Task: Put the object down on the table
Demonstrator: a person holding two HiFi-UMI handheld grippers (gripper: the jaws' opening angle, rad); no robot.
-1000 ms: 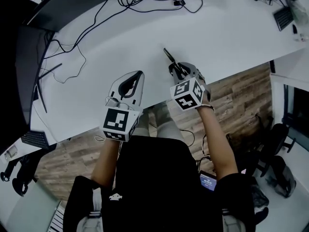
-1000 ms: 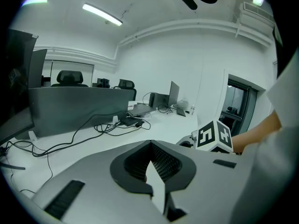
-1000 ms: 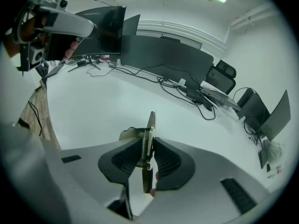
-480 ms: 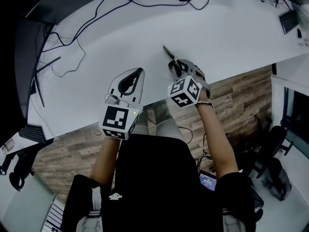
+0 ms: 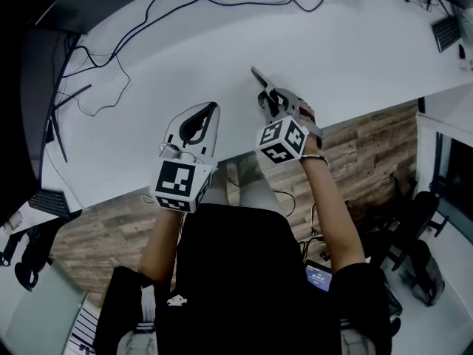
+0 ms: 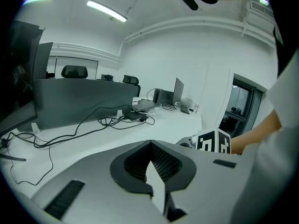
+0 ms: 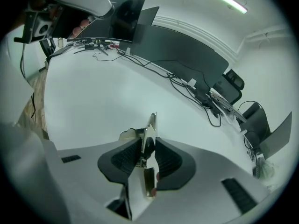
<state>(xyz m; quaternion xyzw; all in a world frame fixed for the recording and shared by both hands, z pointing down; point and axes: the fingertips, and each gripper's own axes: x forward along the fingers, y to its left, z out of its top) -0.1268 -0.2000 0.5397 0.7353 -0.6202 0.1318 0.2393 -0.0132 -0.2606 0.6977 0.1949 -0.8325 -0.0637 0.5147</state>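
A thin flat metal piece (image 7: 150,133) stands on edge between the pads of my right gripper (image 7: 148,146), its tip poking out ahead of them. In the head view the same metal piece (image 5: 259,78) juts from my right gripper (image 5: 270,99) low over the white table (image 5: 347,43), near its front edge. The jaws are opening, and the pads still look pressed on the metal. My left gripper (image 5: 212,112) hovers to the left over the table edge. In the left gripper view my left gripper (image 6: 150,146) is shut, with nothing in it.
Black cables (image 5: 111,72) trail across the table's left and back. A dark partition (image 7: 187,55) and monitors (image 7: 126,13) line the far side. A keyboard (image 5: 446,29) lies at the back right. Wooden floor (image 5: 369,154) shows beyond the front edge.
My right gripper, with the metal piece in it, has edged slightly farther over the table. The left gripper has barely moved.
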